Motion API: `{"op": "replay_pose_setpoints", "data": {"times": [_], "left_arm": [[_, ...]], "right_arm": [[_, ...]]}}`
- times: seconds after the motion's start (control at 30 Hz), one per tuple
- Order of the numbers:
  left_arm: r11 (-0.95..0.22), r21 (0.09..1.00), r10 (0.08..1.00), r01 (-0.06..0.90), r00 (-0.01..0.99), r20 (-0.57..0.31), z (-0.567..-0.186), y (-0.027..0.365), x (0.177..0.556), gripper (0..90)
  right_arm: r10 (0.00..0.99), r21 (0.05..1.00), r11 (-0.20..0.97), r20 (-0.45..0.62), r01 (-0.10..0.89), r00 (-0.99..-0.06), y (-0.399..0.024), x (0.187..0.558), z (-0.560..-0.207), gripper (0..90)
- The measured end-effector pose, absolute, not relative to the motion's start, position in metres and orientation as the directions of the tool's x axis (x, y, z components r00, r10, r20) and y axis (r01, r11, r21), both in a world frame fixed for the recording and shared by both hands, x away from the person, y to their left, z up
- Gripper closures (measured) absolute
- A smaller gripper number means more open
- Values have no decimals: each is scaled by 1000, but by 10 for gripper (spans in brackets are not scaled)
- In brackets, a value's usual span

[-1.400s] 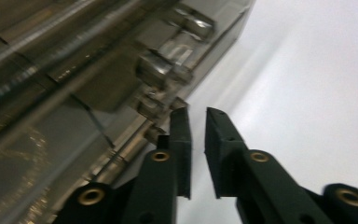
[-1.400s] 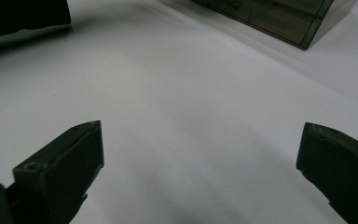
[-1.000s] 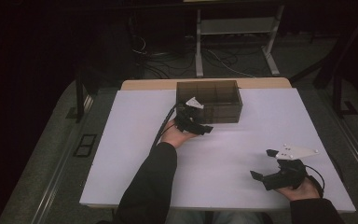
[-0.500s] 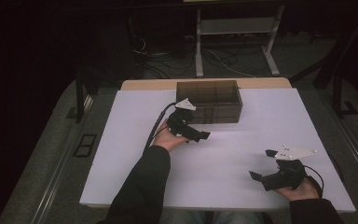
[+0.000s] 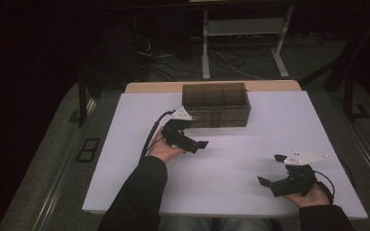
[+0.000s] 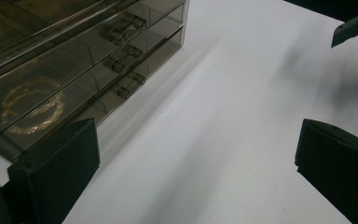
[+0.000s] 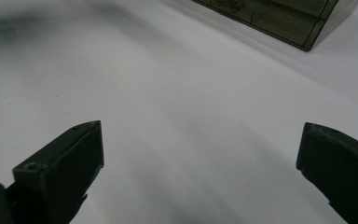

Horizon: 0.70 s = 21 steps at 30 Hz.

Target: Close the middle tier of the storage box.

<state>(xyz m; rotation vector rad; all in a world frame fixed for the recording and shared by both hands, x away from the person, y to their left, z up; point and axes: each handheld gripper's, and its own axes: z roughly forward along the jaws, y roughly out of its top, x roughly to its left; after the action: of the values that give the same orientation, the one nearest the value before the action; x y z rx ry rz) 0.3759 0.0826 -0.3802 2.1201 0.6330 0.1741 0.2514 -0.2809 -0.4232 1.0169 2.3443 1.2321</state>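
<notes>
A smoky see-through drawer box (image 5: 216, 103) stands at the back middle of the white table (image 5: 125, 168). In the left gripper view its drawer fronts (image 6: 74, 70) carry small knobs, and a pale golden ring shape (image 6: 32, 107) shows through one drawer. My left gripper (image 5: 197, 139) hovers just in front of the box's left end. Its jaws have just been opening and now stand open (image 6: 193, 140) over bare table, with nothing between them. My right gripper (image 5: 270, 169) rests near the front right of the table, open (image 7: 200, 135) and holding nothing. The box (image 7: 279, 14) lies far ahead of it.
The table's wooden back edge (image 5: 154, 86) shows behind the box. Beyond it, cables (image 5: 231, 62) and a white metal stand (image 5: 243, 29) sit on the dark floor. The right gripper's jaw tip (image 6: 354, 25) shows at the top right of the left gripper view.
The left gripper has drawn back from the box's front toward the person and a little to the left. The right gripper has stayed where it was.
</notes>
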Motion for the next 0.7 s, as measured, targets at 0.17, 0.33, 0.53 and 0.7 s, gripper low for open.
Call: {"op": "replay_pose_setpoints", "data": {"times": [0.17,0.33,0.53,0.7], "left_arm": [[-471,803,503,365,859,-95,-382,93,366,0],[-441,821,515,362,851,-99,-385,106,357,0],[-402,840,532,365,840,-110,-387,119,346,0],[-390,849,530,356,841,-109,-387,125,337,0]], "right_arm": [[710,808,381,56,449,-702,-281,252,-423,0],[711,809,380,56,449,-701,-281,252,-423,0],[711,808,378,59,451,-701,-281,252,-424,0],[713,808,376,60,453,-698,-281,252,-423,0]]}}
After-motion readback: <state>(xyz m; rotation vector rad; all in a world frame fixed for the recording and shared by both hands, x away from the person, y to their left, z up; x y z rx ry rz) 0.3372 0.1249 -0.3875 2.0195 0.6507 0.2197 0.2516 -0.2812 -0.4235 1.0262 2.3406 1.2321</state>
